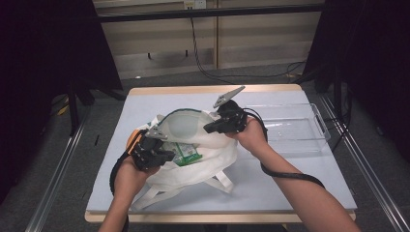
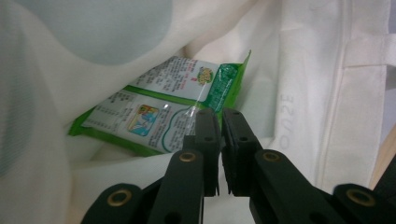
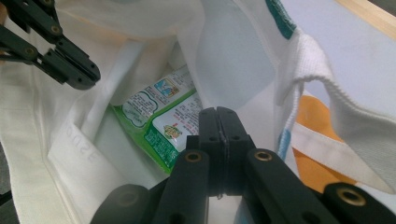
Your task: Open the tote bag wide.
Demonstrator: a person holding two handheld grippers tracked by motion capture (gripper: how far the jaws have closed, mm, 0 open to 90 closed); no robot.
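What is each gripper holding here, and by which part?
Right gripper pinches the white tote bag at its mouth rim. Left gripper looks shut on the green packet's clear edge.

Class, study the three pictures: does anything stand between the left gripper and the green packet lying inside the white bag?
Nothing visible does. In the left gripper view the left gripper points straight at the green packet, with the white bag held open around it. Its jaws are nearly shut with nothing between them.

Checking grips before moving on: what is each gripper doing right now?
Left gripper: shut, pinching the bag's fabric, it seems.
Right gripper: shut on the bag's rim.
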